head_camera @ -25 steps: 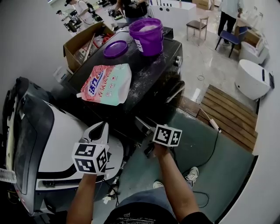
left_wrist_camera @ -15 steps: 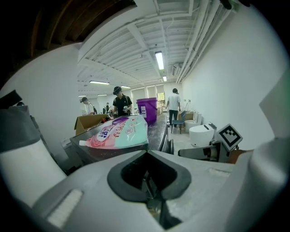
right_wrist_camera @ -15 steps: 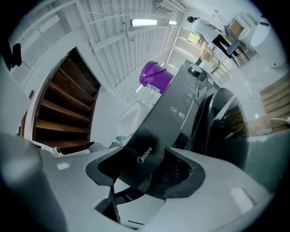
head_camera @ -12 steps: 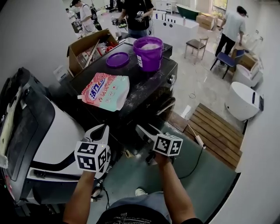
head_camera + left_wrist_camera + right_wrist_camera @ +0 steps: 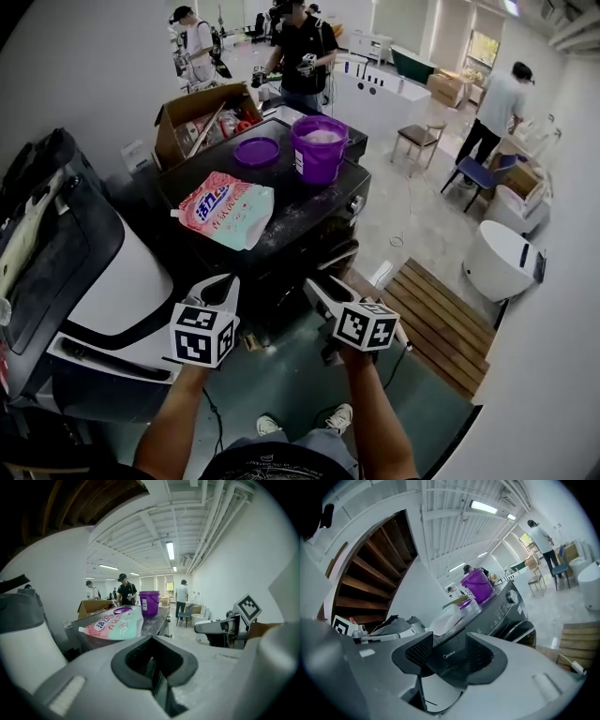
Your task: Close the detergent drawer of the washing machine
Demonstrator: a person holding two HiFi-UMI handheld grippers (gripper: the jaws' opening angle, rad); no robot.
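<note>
The washing machine (image 5: pixel 302 199) is seen from above in the head view, dark and set in the middle of the room. On top of it a pink-and-green detergent bag (image 5: pixel 225 208) is laid flat, and a purple bucket (image 5: pixel 319 148) and a purple lid (image 5: pixel 256 151) are placed toward its back edge. Both grippers are held in front of the machine.

The left gripper (image 5: pixel 229 280) is raised off the machine's front left corner; its jaws are pressed together and nothing is held between them.

The right gripper (image 5: pixel 314 284) is pointed at the machine's front. Its jaws are spread and have just been closing. Between them the detergent drawer (image 5: pixel 449 656) is framed at the upper left of the machine's front, a dark panel in line with the control strip. Whether the pads touch it cannot be told.
</note>
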